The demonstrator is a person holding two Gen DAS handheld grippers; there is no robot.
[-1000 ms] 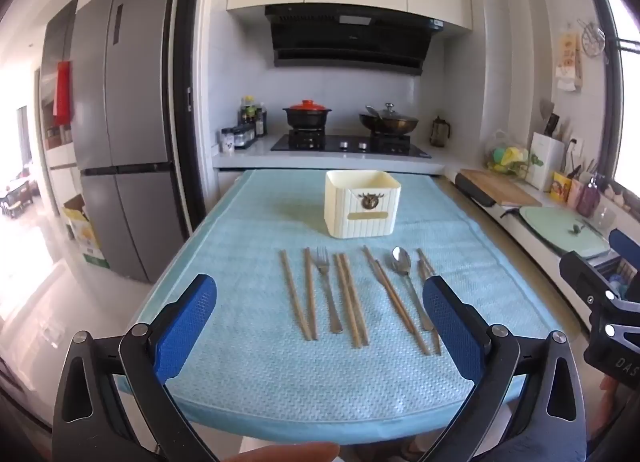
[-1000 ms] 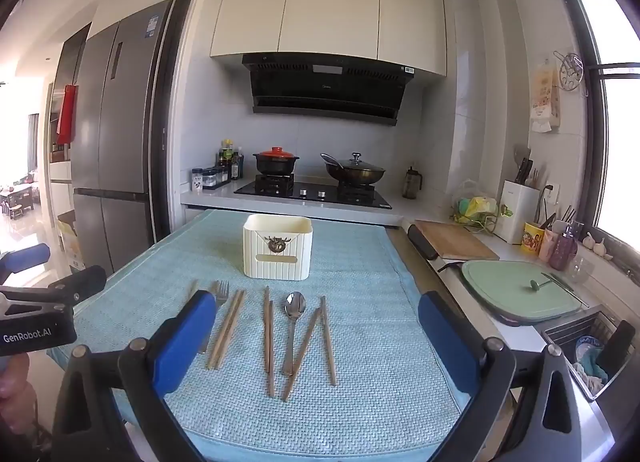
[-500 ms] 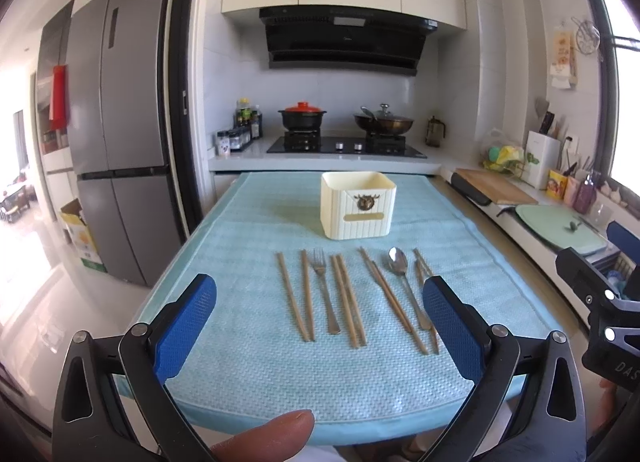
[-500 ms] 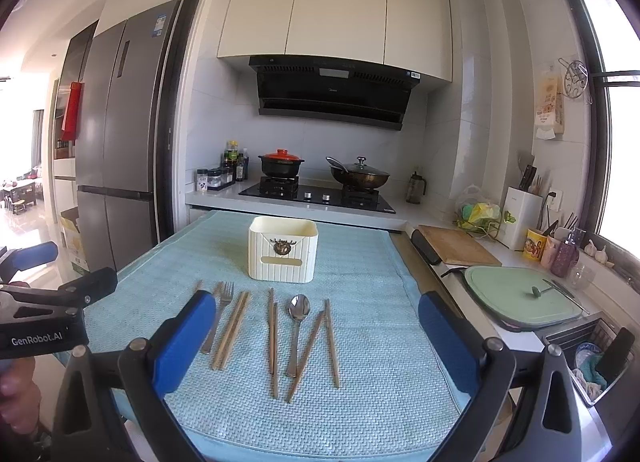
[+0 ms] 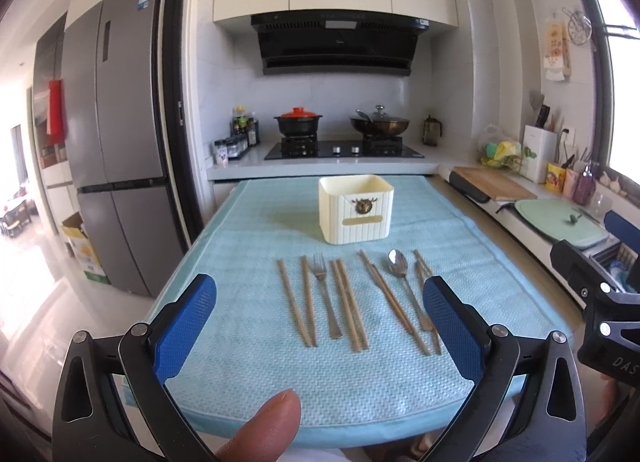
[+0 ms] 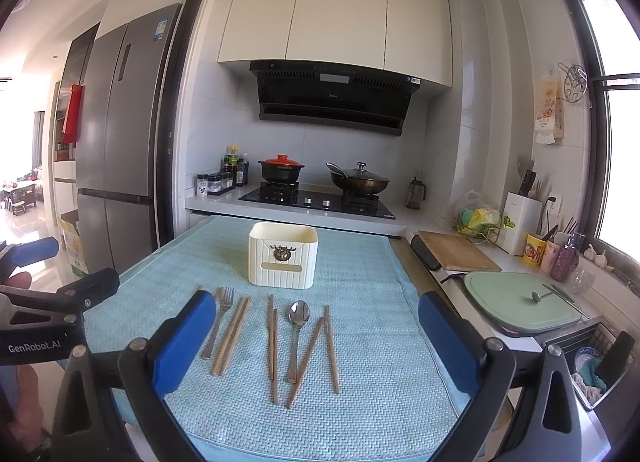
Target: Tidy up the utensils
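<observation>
With both grippers' jaws spread wide and empty, we risk scattering the chopsticks (image 5: 400, 310) (two cross near the spoon (image 6: 298, 332)).

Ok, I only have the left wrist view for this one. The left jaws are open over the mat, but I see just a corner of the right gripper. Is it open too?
Observer: Yes. The right wrist view shows the right gripper with its jaws spread wide and nothing between them, held above the near part of the utensil row.
Operator: One of my blue pads covers the near ends of the last chopsticks by the spoon. How do they lie?
Observer: The rightmost chopstick lies nearly straight. The slanted chopstick beside it angles inward, and its near end passes the tip of the spoon handle.
</observation>
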